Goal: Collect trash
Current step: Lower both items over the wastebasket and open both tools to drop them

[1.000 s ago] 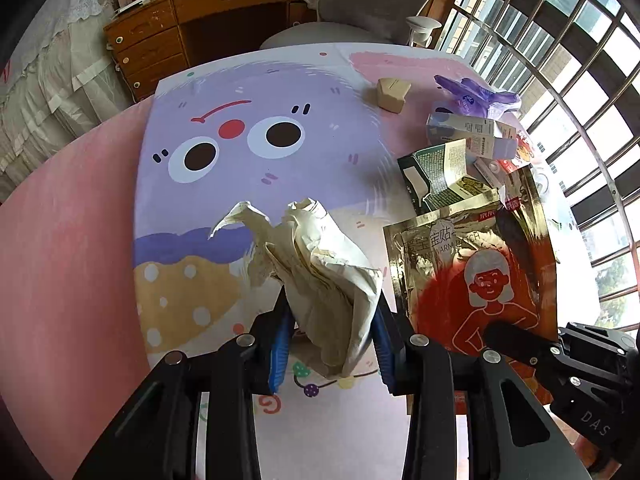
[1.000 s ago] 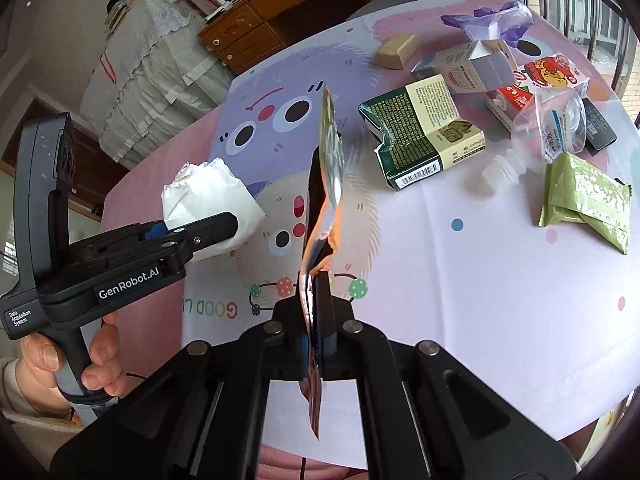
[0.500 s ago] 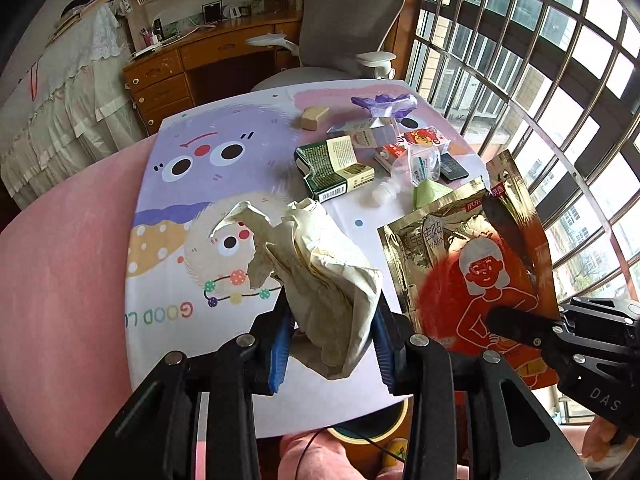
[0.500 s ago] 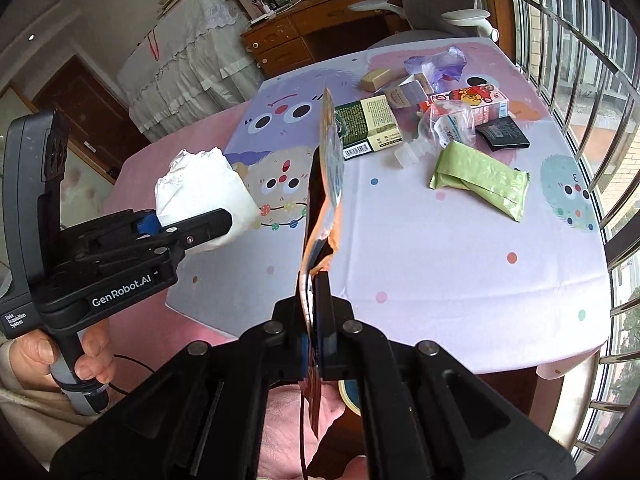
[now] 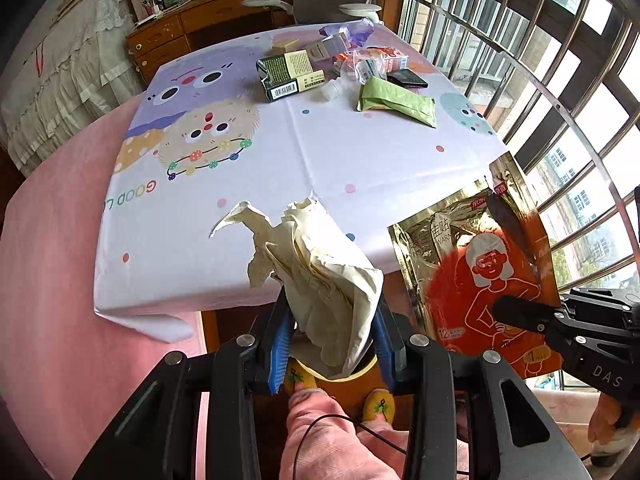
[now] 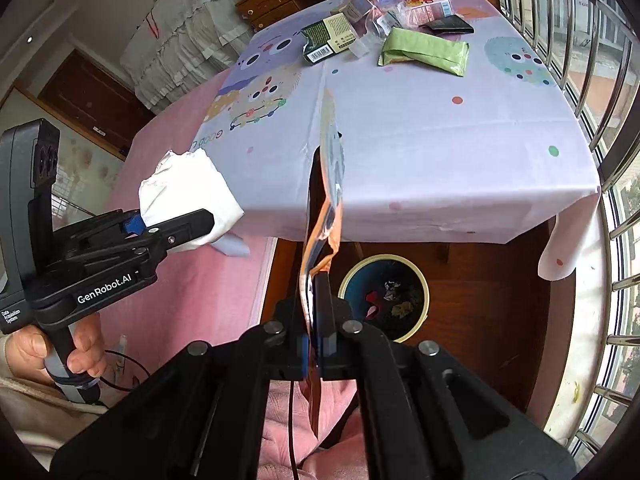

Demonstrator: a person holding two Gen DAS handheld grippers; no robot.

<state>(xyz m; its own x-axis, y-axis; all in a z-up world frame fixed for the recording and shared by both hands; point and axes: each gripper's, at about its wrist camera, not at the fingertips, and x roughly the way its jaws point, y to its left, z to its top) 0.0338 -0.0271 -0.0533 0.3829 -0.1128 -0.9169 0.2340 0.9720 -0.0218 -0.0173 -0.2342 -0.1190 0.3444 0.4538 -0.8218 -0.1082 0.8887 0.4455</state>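
Your left gripper point(image 5: 332, 336) is clamped on the crumpled paper wad point(image 5: 320, 280); blue pads squeeze both sides, and the wad sticks up and forward past the fingertips. It hangs off the near table edge, just above the trash bin point(image 6: 384, 296), whose yellow rim peeks out under the wad in the left wrist view. Your right gripper point(image 6: 314, 304) is pinched tight on the gold-and-red foil pouch point(image 5: 480, 276), gripping its lower end so the pouch stands upright, edge-on to its own camera. The bin sits on the floor just right of and beyond those fingers, with some scraps already in it.

Both held items are apart, wad left, pouch right. The table point(image 5: 340, 160), in a cartoon cloth, lies ahead. At its far end: green carton point(image 5: 286, 74), flat green packet point(image 5: 396, 100), black card point(image 5: 408, 78), purple plastic bag point(image 5: 352, 30), plus a cluster of small boxes and clear wrap, details too small to tell. Your legs, in pink, and slippers point(image 5: 378, 404) show below the left gripper, beside the bin. Window bars run along the right.
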